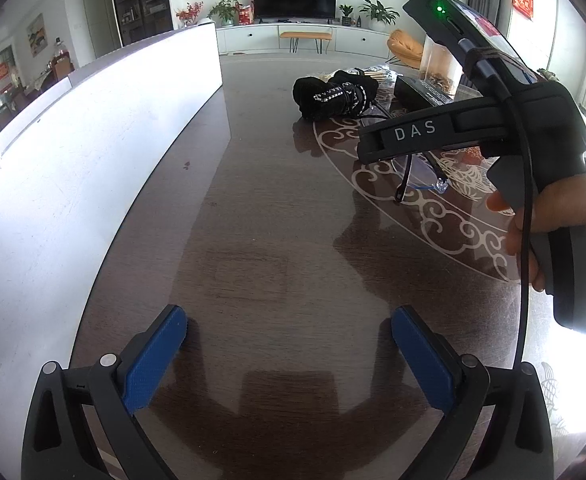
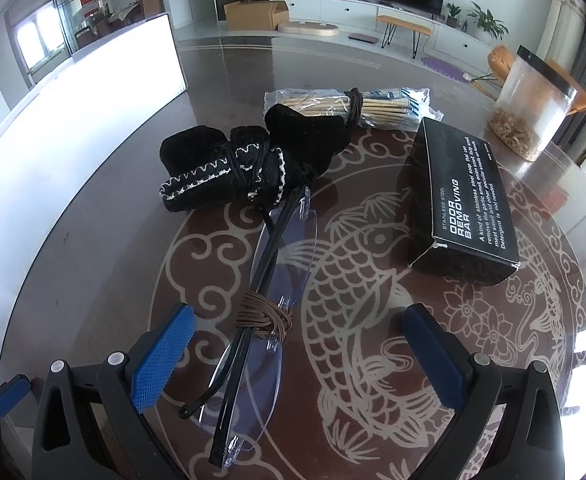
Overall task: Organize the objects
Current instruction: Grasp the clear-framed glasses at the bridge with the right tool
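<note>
Glasses (image 2: 261, 312): folded, rimless, bound with brown cord.

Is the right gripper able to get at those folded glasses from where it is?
Probably yes: the right gripper is open, the glasses lie between its fingers, and nothing covers them.

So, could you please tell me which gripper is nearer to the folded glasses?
Right. The right gripper is open with the folded glasses lying between its fingers; the left gripper hovers open over bare table, off to the left of them.
</note>
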A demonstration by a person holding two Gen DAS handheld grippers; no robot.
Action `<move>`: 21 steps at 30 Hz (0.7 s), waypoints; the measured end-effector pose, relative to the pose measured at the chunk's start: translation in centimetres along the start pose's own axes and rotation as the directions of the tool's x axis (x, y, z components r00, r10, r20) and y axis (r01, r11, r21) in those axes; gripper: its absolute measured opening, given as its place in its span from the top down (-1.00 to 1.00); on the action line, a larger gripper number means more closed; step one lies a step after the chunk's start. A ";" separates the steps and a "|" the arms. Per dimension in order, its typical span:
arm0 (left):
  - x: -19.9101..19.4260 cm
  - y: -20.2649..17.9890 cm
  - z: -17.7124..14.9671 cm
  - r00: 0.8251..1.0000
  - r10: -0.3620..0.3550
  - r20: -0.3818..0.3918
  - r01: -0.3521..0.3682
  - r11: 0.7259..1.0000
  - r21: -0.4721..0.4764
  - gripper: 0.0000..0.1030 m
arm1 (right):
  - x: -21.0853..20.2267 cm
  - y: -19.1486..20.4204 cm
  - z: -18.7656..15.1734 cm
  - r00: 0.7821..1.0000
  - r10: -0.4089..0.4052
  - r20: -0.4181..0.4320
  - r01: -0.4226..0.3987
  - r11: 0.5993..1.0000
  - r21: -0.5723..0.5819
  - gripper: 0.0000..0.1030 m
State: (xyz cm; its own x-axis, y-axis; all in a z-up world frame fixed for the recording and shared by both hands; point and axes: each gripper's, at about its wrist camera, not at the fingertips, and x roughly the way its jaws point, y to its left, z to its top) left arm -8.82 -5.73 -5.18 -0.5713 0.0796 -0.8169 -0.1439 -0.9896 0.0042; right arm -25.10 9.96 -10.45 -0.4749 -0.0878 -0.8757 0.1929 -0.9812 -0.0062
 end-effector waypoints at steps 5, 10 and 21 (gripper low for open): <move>0.0 0.0 0.0 1.000 0.000 0.000 0.000 1.000 0.000 -1.00 | -0.1 0.2 0.0 1.000 0.006 0.001 -0.006 1.000 -0.012 -1.00; 0.0 0.0 0.0 1.000 0.000 0.000 0.000 1.000 0.000 -1.00 | -1.4 0.2 -0.8 0.998 0.019 0.065 -0.017 0.999 -0.033 -0.43; 0.0 0.0 0.0 1.000 0.000 0.000 0.000 1.000 0.000 -1.00 | -3.1 -0.5 -4.0 0.994 0.020 0.103 -0.012 0.997 -0.078 0.71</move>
State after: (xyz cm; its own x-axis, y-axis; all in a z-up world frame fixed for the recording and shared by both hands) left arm -8.83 -5.70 -5.21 -0.5715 0.0800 -0.8167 -0.1441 -0.9896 0.0040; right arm -20.33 11.42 -9.64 -0.5569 -0.1243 -0.8212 0.2649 -0.9637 -0.0337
